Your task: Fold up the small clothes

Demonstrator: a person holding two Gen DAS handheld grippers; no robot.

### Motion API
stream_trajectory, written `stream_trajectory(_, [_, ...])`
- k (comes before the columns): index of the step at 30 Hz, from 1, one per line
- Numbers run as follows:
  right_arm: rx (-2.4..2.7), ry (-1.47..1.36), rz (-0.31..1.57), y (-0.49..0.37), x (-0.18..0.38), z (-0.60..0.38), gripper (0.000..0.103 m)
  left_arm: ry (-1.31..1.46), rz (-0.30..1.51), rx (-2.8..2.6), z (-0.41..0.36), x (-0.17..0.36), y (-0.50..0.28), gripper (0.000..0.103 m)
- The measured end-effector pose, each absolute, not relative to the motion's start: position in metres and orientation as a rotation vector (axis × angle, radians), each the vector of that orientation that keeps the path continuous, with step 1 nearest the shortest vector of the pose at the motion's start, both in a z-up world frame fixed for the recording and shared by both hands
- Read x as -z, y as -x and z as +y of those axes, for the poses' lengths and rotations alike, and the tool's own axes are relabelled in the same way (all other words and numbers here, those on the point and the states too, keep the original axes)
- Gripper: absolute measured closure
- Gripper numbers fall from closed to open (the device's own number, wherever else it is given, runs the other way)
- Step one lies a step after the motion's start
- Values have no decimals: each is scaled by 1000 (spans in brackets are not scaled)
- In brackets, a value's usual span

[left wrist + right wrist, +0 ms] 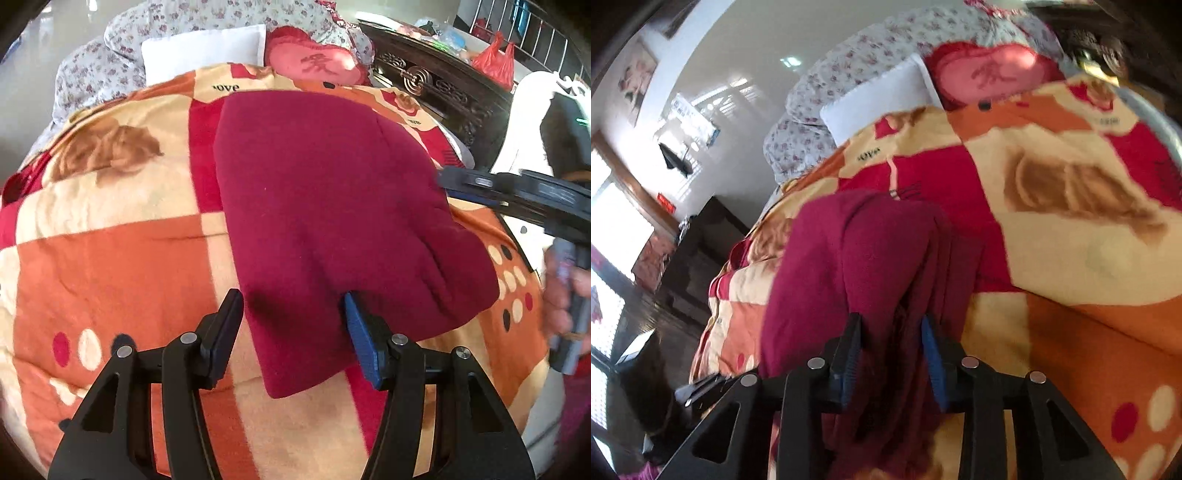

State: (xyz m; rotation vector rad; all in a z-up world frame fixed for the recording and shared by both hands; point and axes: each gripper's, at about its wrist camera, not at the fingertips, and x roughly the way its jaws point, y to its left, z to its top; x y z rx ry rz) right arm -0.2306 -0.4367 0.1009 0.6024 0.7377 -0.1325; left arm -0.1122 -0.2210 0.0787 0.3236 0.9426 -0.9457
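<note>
Left wrist view: a dark red garment [332,214] lies spread flat on a bed covered by an orange, red and cream patterned blanket [110,266]. The left gripper [293,325] hovers at the garment's near edge, its fingers wide apart and gripping nothing; the blue-padded finger [364,339] sits against the cloth's near edge. The right gripper [517,192] enters from the right at the garment's far side edge, a hand [565,295] on its handle. Beyond the blanket sit a white pillow [203,48], a pink heart-shaped cushion [314,62] and a floral quilt [110,62].

Right wrist view: the picture is blurred, but the right gripper [892,343] appears narrowly closed on a bunched fold of the garment [849,258], lifted off the blanket [1071,258]. The pillow [879,103] and cushion [990,74] lie behind.
</note>
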Motion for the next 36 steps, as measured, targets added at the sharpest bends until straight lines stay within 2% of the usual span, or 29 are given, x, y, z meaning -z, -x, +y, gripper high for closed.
stream_trajectory(5, [12, -558, 730, 257, -120, -391, 71, -315, 946, 932, -221, -77, 113, 47])
stream_trajectory(11, [-6, -573, 781, 254, -98, -371, 71, -298, 954, 919, -220, -75, 115, 47])
stream_trajectory(13, [15, -589, 779, 254, -88, -375, 86, -291, 962, 917, -217, -76, 114, 47])
stream_trajectory(14, [22, -602, 767, 257, -86, -377, 96, -290, 960, 917, -216, -77, 115, 47])
stream_trajectory(21, [114, -652, 870, 278, -36, -382, 97, -313, 956, 927, -214, -76, 124, 47])
stream_trajectory(26, [93, -642, 833, 287, -61, -382, 97, -318, 903, 931, -215, -88, 129, 47])
stream_trajectory(31, [179, -515, 710, 286, -114, -387, 88, -292, 869, 910, -218, -96, 121, 47])
stream_trajectory(33, [189, -497, 681, 272, -127, -388, 68, -288, 874, 896, -222, -95, 118, 47])
stream_trajectory(36, [166, -483, 676, 241, -126, -390, 68, -282, 889, 874, -227, -90, 114, 47])
